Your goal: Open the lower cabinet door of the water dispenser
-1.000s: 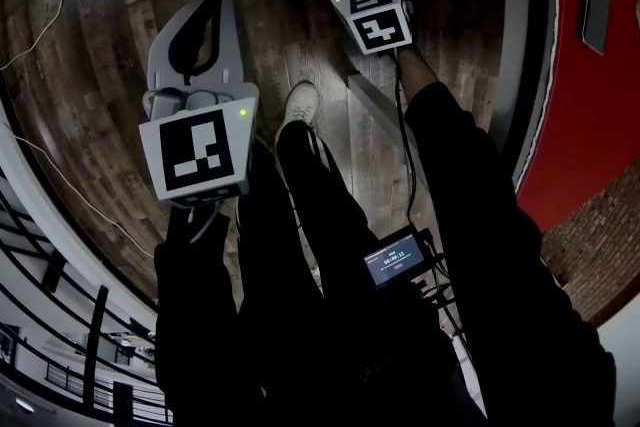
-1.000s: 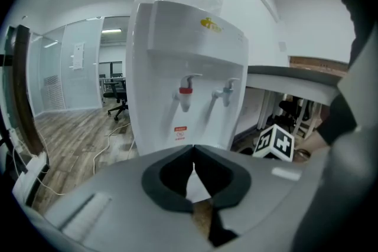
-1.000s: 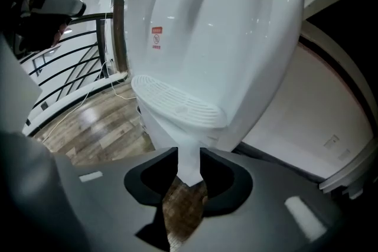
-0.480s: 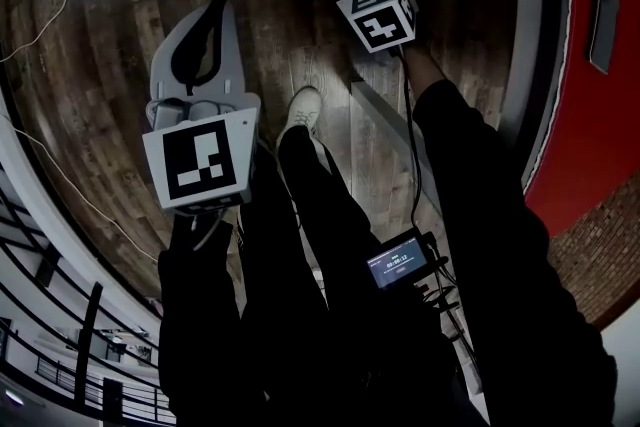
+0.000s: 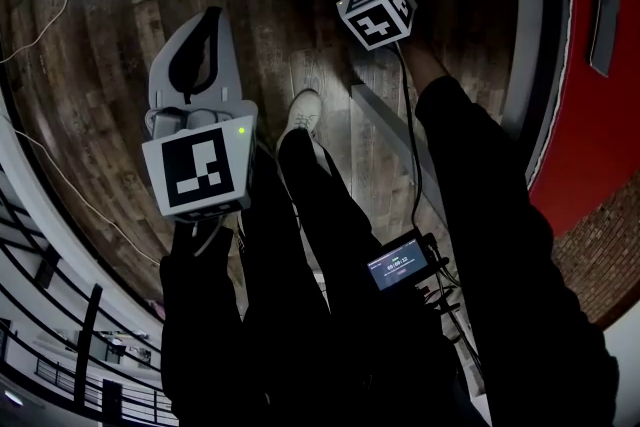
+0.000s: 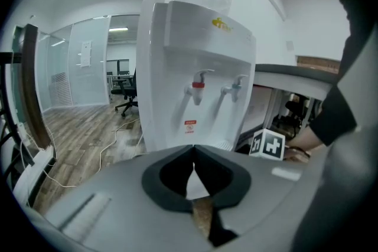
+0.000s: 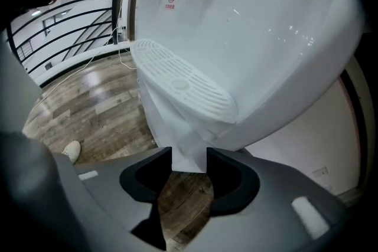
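The right gripper point(image 7: 189, 157) is opening up: its jaws have just been spreading and are now standing wide apart. In the right gripper view a white edge of the lower cabinet door point(image 7: 177, 133) is sitting in the gap between the tips, right under the drip tray point(image 7: 183, 85) of the water dispenser point(image 6: 195, 68). The pads are not visibly pressing on that edge, so the gripper is framing the door rather than pinching it.

Compared with the earlier head views, the right gripper's marker cube point(image 5: 375, 12) is showing a different tilt, so the hand is rolling as it tucks in below the tray. The left gripper point(image 6: 193, 150) is hanging where it was, pointed at the dispenser's front from well back, its jaws pressed together with nothing between them.

As a judgement, the right hand is lining up on the door edge and making room to take it. A close on that edge and a pull outward are what the task is waiting for. Whether the door is already ajar is not showing clearly in any view. The main risk is the smooth, thin edge slipping from the pads if the bite is shallow
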Motion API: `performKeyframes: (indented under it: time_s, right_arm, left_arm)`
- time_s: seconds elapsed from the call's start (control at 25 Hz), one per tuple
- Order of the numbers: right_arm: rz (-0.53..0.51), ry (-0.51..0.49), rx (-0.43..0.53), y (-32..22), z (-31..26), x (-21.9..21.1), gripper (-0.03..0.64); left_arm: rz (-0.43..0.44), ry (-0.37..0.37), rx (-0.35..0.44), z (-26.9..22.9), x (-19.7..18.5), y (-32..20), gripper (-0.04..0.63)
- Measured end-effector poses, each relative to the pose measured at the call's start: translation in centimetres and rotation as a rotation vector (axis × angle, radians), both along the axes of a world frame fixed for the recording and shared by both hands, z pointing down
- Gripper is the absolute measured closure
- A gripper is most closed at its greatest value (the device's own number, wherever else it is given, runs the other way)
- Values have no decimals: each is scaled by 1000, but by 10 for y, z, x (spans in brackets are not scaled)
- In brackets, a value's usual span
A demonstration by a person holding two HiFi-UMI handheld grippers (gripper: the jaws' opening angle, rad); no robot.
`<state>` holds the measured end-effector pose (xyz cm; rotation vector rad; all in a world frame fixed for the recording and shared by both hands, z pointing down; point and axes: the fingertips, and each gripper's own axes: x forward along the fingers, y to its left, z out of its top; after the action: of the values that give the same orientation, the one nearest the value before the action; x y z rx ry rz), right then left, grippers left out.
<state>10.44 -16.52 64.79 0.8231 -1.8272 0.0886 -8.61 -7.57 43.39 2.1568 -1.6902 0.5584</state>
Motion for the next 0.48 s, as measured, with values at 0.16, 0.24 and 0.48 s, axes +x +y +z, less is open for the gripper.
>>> performKeyframes:
  time_s: [0.16,0.24,0.48]
  right_arm:
    - [-2,24,14,-3,0,4,433]
    - [-21,39,18,-3,1,4,433]
    - [-39,57,14,-3,5,3,434]
  left_arm:
    - [-5,4,-8,4,1,2,588]
    - [-7,5,-10,4,1,3,588]
    - [-8,-1,-8,4,0,1,588]
